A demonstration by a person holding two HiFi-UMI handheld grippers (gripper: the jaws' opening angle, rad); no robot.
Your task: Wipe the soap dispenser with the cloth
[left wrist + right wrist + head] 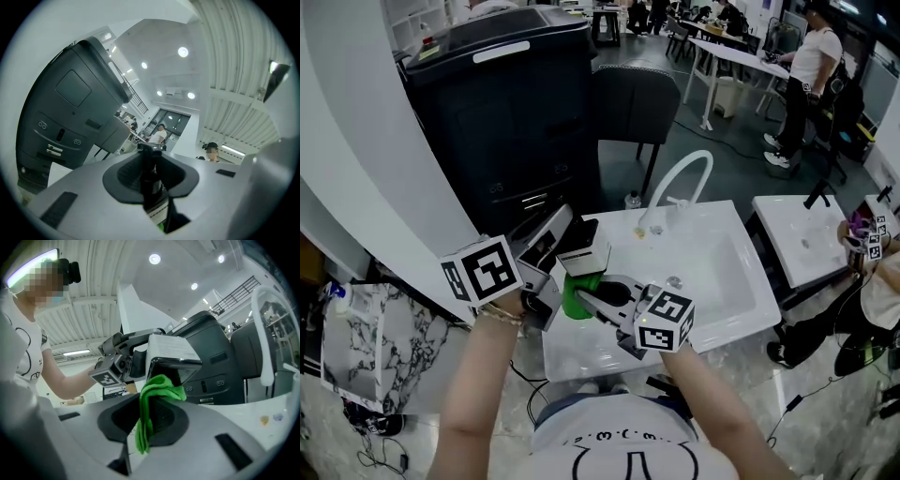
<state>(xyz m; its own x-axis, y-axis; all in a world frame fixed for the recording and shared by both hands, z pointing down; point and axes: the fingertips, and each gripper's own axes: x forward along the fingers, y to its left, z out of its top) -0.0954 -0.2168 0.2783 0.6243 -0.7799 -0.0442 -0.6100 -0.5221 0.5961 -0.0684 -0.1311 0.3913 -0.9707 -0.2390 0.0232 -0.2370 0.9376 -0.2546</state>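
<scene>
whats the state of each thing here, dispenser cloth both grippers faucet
soap dispenser: held up over the sink, not set down
cloth: bunched, up against the soap dispenser's lower front edge
left gripper: shut on the soap dispenser
right gripper: shut on the cloth
faucet: no water seen running

Bright green cloth (159, 386), white soap dispenser (586, 255) — dark face, white sink (736, 281), black-and-white marker cube (483, 270).
</scene>
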